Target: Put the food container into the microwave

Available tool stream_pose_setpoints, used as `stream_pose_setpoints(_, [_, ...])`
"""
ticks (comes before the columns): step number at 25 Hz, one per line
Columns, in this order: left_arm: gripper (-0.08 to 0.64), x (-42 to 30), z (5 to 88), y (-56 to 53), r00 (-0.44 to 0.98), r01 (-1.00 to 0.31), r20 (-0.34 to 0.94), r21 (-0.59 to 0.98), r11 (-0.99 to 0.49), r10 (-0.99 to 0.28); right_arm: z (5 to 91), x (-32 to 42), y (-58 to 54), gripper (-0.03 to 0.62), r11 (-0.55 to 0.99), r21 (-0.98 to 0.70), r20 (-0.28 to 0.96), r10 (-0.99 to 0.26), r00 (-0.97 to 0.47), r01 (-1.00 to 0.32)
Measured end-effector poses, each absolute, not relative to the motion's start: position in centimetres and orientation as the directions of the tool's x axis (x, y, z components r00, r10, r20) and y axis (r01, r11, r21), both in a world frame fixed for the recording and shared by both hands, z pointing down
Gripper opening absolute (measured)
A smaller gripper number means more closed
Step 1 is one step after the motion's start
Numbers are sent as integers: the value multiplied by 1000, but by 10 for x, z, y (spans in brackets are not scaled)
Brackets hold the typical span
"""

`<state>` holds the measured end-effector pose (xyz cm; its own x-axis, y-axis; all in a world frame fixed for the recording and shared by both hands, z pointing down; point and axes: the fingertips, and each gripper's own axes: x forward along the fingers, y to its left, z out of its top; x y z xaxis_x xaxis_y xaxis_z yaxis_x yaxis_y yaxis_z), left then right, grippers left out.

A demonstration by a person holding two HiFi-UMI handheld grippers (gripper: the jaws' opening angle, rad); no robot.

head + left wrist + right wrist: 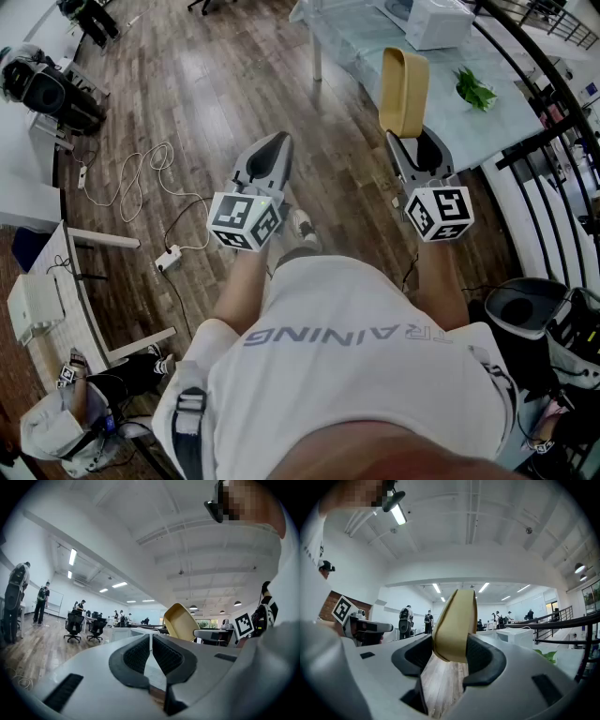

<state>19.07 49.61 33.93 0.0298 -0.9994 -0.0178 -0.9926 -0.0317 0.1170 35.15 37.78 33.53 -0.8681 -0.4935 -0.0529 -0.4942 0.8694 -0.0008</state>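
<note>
One container (pixel 182 621) interior (left gripper view)

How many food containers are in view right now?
1. The yellow food container is clamped on edge in the right tool, near the table with the microwave; others could be hidden.

Open office with swivel chairs (pixel 74 625).

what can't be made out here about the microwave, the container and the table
- microwave: cut off by the top edge of the head view, and small and far in the right gripper view; whether its door is open cannot be told.
- food container: in the head view its lower end is hidden inside the right gripper.
- green leafy item on the table: too small to identify.
</note>
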Motion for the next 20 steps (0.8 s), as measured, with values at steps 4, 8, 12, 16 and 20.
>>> stream_pose_setpoints(4, [44, 190, 339, 498, 21, -993, -10, 113, -22, -1000, 336, 351, 377, 227, 870, -6, -51, -492, -869, -493])
stream_pose_setpoints(8, [46, 184, 341, 500, 9, -993, -1, 117, -9, -1000, 339, 345, 376, 228, 873, -21, -48, -488, -872, -487])
stream_pose_setpoints(12, [44, 175, 340, 502, -5, -994, 8, 113, 6, -1000, 343, 334, 371, 227, 876, -37, -46, -482, -875, -481])
stream_pose_setpoints(16, [45, 159, 342, 502, -24, -994, 17, 109, 26, -1000, 341, 319, 365, 229, 881, -59, -68, -472, -879, -469])
stream_pose_setpoints(20, [44, 146, 344, 493, -29, -993, 25, 116, 32, -999, 343, 307, 352, 229, 880, -72, -64, -473, -879, -469])
